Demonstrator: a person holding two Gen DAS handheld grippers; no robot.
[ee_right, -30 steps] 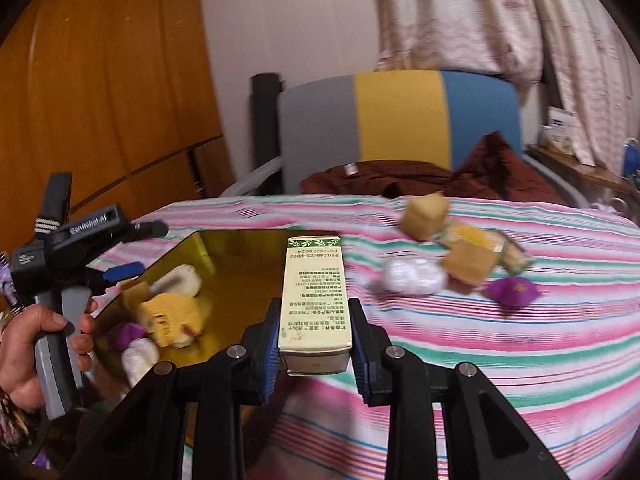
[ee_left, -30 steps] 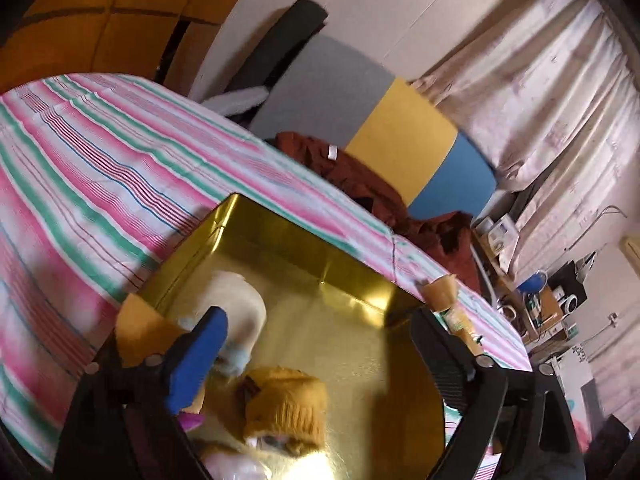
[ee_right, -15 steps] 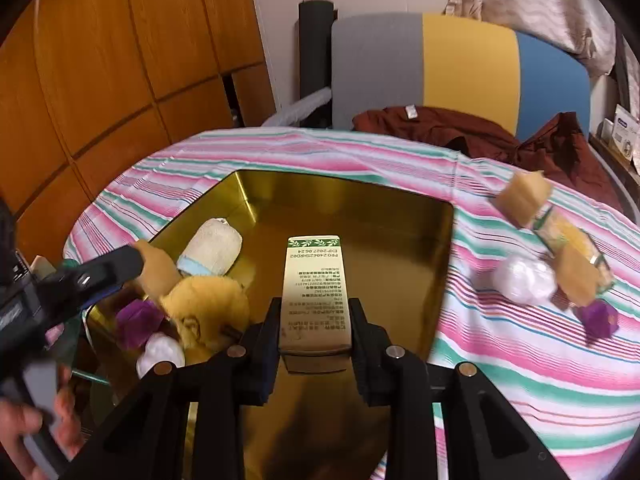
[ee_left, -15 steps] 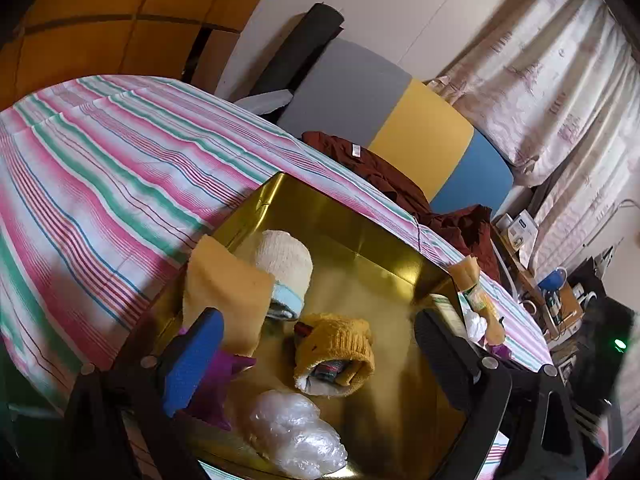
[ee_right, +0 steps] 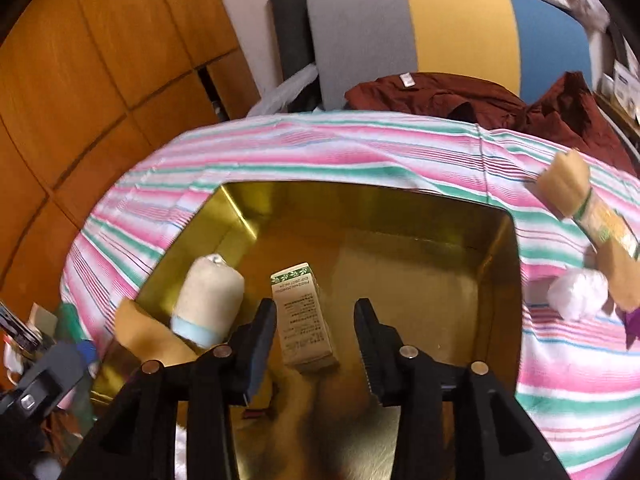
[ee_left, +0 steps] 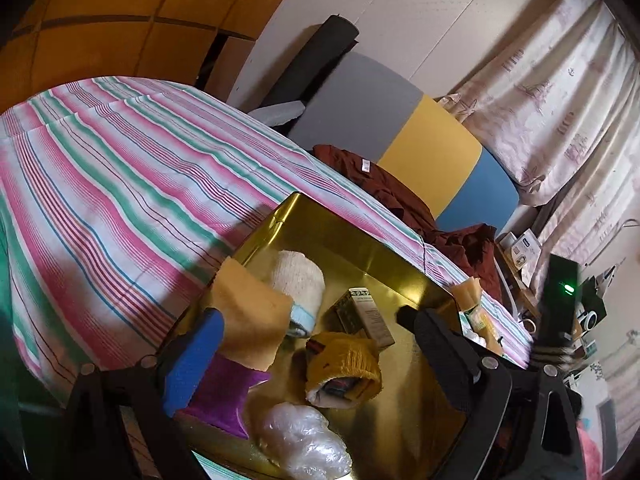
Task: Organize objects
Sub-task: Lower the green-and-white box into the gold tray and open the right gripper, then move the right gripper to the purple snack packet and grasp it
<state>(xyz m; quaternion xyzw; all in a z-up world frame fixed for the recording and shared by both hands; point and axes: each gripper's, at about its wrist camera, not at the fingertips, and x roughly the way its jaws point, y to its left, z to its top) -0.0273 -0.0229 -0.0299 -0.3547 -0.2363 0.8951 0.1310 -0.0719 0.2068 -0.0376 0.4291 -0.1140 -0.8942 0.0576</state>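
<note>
1. Right gripper over the gold tin, jaws opening, pads clear of the box.
2. Box released: lying on the tin floor between the right jaws, touching neither pad, green-leaf end pointing away from the camera.
3. From the left wrist view, same box seen near the middle of the tin, just beyond the yellow knit.
4. Left gripper held wide apart at the near edge of the tin, nothing between the blue pad and the black one; released.
5. White roll with a pale blue end lying by the tin's left wall, beside the box.
6. Tan cloth leaning over the left rim, touching the roll.
7. Purple piece under the tan cloth, at the near left corner.
8. Clear plastic wad at the near edge of the tin, just in front of the knit.
9. Outside the tin, on the striped tablecloth to the right: tan bundle, packet touching it, white wad nearer, a purple scrap at the frame edge.
10. Chair in grey, yellow and blue behind the table, dark red garment draped on its seat.
</note>
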